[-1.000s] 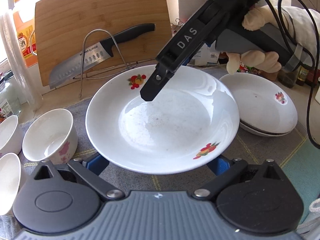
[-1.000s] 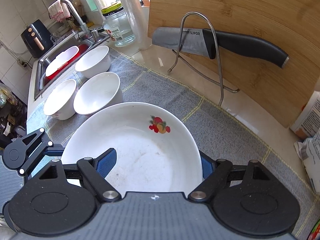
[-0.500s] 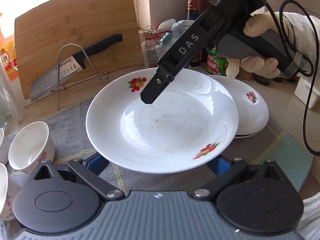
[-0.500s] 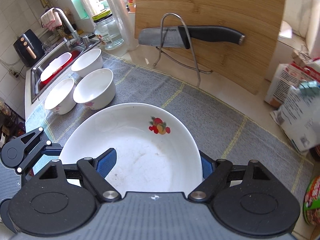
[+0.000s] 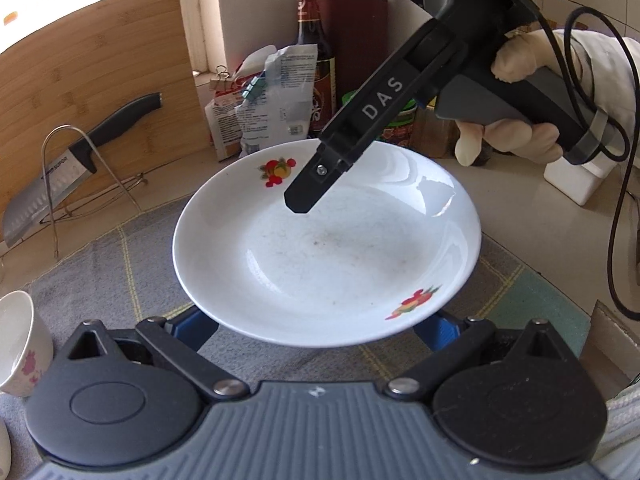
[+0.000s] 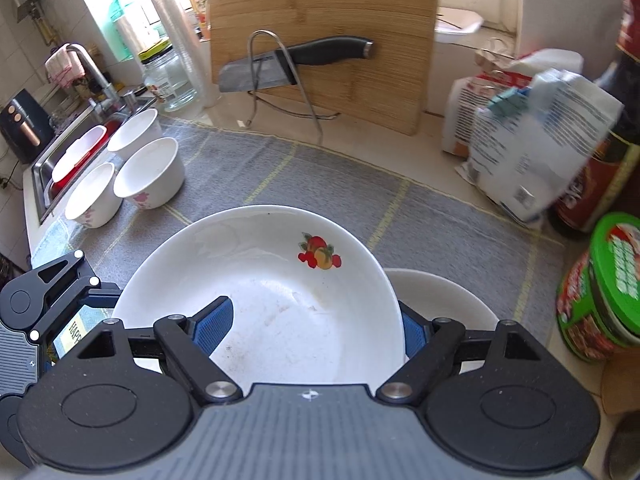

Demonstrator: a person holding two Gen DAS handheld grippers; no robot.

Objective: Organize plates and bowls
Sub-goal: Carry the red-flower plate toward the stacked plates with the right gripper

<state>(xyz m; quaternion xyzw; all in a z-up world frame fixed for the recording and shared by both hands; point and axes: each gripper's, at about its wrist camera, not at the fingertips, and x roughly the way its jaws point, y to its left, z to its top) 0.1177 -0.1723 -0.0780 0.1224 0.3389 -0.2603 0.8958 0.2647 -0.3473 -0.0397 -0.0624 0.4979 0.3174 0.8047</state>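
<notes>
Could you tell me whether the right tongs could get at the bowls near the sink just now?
Probably not: the right tongs straddle the plate they hold, and the bowls stand off to their left.

White deep plate (image 6: 280, 292), fruit decals on rim, faint specks on inner floor; held above grey mat, roughly level. Near edge over left gripper's blue fingers (image 5: 192, 326); opposite edge between right gripper's fingers (image 6: 214, 322). White plate stack (image 6: 444, 296) below, just right of right fingers. Three white bowls (image 6: 150, 174), pink floral prints, upright, clustered far left of those fingers.
</notes>
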